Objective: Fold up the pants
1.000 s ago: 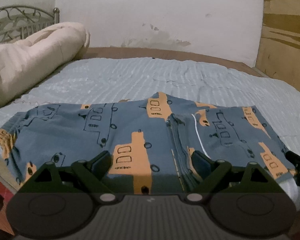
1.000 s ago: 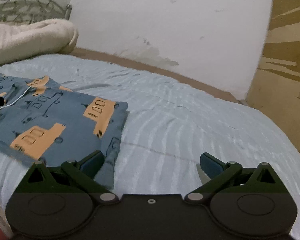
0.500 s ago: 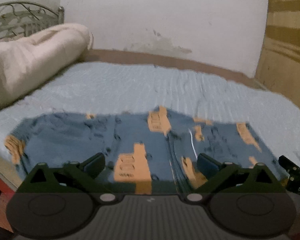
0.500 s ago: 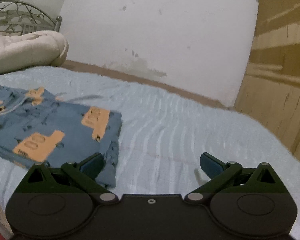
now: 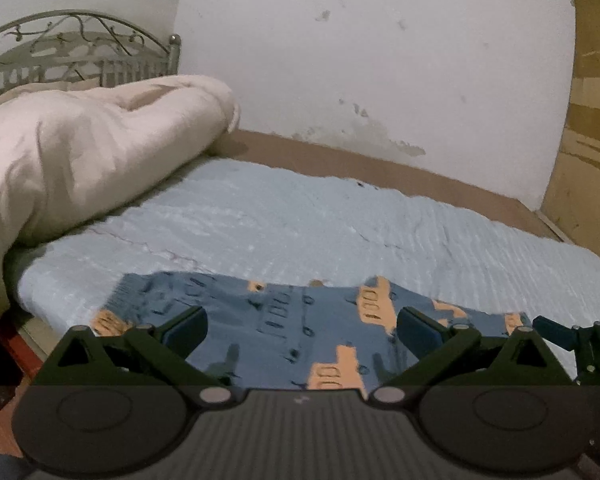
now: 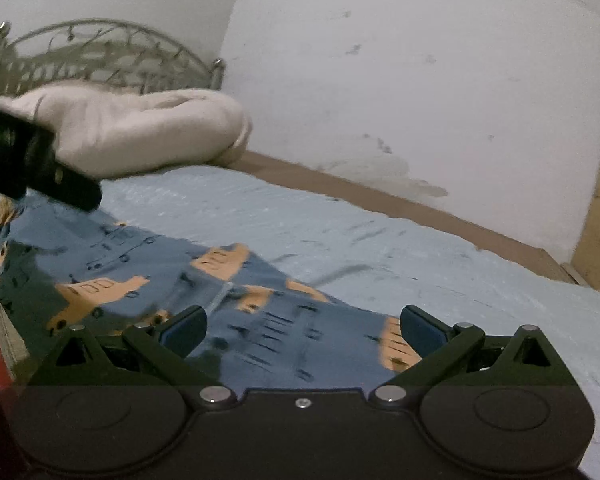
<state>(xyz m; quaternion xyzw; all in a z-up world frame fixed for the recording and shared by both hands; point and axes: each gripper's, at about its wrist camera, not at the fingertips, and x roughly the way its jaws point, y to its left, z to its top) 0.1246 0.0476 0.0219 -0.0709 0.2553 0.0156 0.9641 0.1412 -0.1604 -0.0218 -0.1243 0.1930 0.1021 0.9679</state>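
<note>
The pants (image 5: 284,328) are blue-grey with orange vehicle prints and lie flat on the light blue bedspread (image 5: 300,220) near the bed's front edge. They also show in the right wrist view (image 6: 148,268). My left gripper (image 5: 302,330) is open and empty, low over the near edge of the pants. My right gripper (image 6: 304,328) is open and empty, over the pants' right part. The right gripper's finger shows at the left wrist view's right edge (image 5: 556,334). The left gripper's body shows at the right wrist view's left edge (image 6: 24,160).
A rolled cream duvet (image 5: 88,152) lies at the far left by a metal headboard (image 5: 76,52). A white wall (image 5: 380,60) runs behind the bed. A wooden panel (image 5: 588,140) stands at the right. The bed's front-left corner drops to a reddish floor (image 5: 4,360).
Both grippers have pulled back and swung left. The pants now sit lower and closer in both views. The right gripper now looks over the pants instead of bare bedspread. Both stay open.
</note>
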